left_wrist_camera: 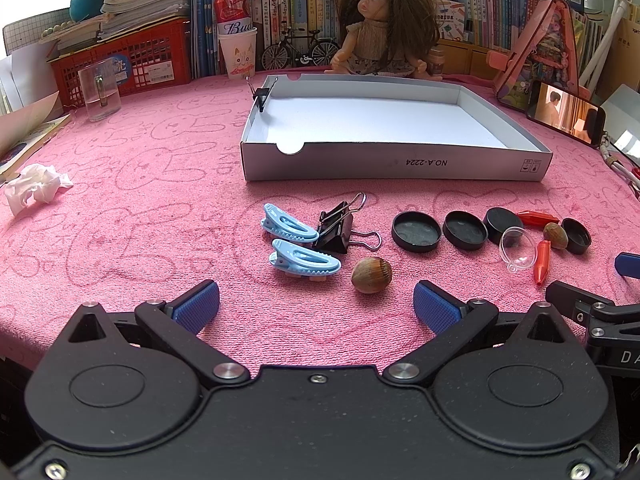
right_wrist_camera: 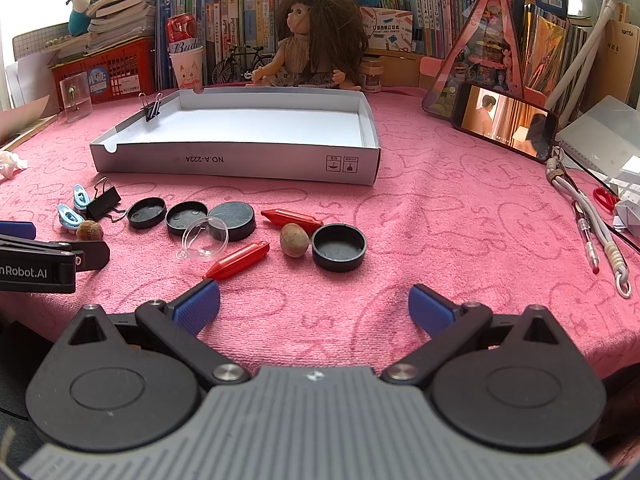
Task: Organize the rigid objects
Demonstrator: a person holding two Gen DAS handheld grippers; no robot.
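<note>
Wide open and empty, the left gripper (left_wrist_camera: 316,304) faces a nut (left_wrist_camera: 371,275) just beyond; the right gripper (left_wrist_camera: 624,276) is cut off at right. From the right wrist, the right gripper (right_wrist_camera: 314,304) gapes empty near a red cap (right_wrist_camera: 239,260); clips (right_wrist_camera: 70,216) far left look tiny.

Box (left_wrist_camera: 396,164) wall: "NO.A-2224", upside down. Red can (left_wrist_camera: 233,10): "Bud". Left gripper (right_wrist_camera: 38,266): "nRobot.AI".

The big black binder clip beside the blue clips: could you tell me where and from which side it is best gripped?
Probably grip the binder clip across its black body, coming from above. Its wire handles are thin and splay out, so they would likely slip or pivot. The blue clips lie right against one side, so the open left gripper should close across the other two faces.
</note>
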